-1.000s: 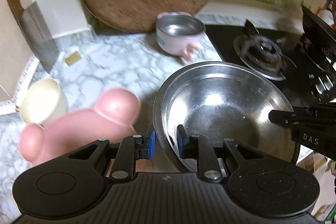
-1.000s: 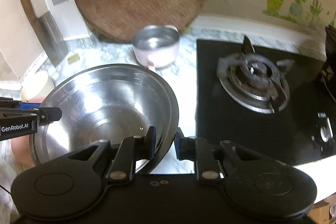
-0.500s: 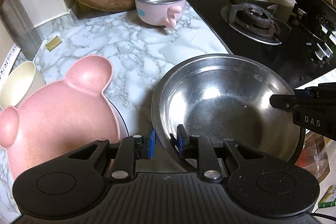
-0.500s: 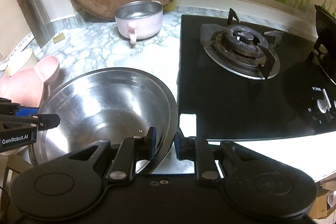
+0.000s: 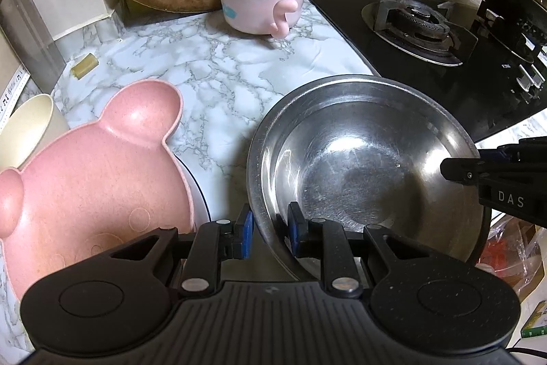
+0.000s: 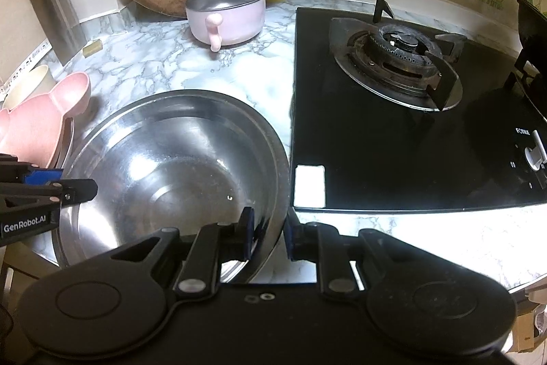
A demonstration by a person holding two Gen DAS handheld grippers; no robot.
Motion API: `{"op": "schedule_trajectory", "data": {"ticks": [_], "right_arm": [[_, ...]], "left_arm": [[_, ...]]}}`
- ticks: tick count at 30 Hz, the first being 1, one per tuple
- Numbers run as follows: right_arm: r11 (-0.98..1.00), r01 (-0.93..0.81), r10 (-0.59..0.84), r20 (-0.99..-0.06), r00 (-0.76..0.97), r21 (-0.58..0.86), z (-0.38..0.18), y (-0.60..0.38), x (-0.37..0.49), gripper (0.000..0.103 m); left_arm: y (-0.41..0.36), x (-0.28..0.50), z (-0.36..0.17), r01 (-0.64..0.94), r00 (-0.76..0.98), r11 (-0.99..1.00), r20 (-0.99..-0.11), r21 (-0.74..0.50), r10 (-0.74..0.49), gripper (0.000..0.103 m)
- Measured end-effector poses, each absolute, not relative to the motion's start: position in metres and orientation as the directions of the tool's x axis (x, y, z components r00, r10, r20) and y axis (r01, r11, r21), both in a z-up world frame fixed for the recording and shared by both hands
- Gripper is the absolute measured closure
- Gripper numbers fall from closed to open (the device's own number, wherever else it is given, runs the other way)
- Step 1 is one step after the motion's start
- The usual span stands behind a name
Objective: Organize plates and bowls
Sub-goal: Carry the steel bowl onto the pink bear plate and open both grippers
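I held the steel bowl (image 5: pixel 359 166) with both tongs nearly closed: left gripper (image 5: pixel 270 233) at seven o'clock, right gripper (image 6: pixel 268 236) at five. Uneven release risked knocking the pink plate (image 5: pixel 92 180).

The steel mixing bowl (image 5: pixel 369 166), gripped at opposite rims by the left gripper (image 5: pixel 270 235) and right gripper (image 6: pixel 268 236), has come down toward the marble counter (image 5: pixel 222 64), now beside the pink bear-shaped plate (image 5: pixel 89 180).

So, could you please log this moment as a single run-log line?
steel bowl: on marble counter | left gripper: jaws clamp rim | right gripper: jaws clamp opposite rim | pink bear plate: beside bowl
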State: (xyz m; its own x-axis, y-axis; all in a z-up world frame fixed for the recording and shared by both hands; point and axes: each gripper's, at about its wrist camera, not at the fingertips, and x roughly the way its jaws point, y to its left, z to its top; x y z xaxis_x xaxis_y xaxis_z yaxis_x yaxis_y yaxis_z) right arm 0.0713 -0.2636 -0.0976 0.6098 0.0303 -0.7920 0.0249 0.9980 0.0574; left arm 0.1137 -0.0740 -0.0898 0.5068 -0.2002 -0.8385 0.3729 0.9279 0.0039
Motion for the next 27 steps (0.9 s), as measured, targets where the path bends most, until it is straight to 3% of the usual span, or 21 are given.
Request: {"op": "schedule_trajectory", "data": {"ticks": [16, 21, 23, 26, 27], "right_arm": [[0.997, 0.060, 0.007, -0.777, 0.630, 0.057, -0.088, -0.268, 0.061, 0.078], [0.997, 0.055, 0.008, -0.760, 0.650, 0.057, -0.079, -0.269, 0.054, 0.074], [0.998, 0.045, 0.010, -0.750, 0.661, 0.053, -0.075, -0.268, 0.051, 0.065], [0.999, 0.024, 0.013, -0.729, 0.684, 0.041, -0.068, -0.263, 0.046, 0.044], [0.999, 0.016, 0.016, -0.722, 0.691, 0.038, -0.066, -0.261, 0.045, 0.042]], "left_arm": [[-0.068, 0.109, -0.090, 0.385, 0.487, 0.923, -0.844, -0.023, -0.224, 0.082], [-0.064, 0.106, -0.089, 0.383, 0.487, 0.923, -0.844, -0.023, -0.223, 0.066], [-0.060, 0.104, -0.088, 0.383, 0.488, 0.923, -0.841, -0.035, -0.234, 0.059], [-0.057, 0.100, -0.084, 0.391, 0.485, 0.919, -0.839, -0.045, -0.247, 0.058], [-0.056, 0.098, -0.083, 0.395, 0.487, 0.918, -0.837, -0.043, -0.249, 0.058]]}}
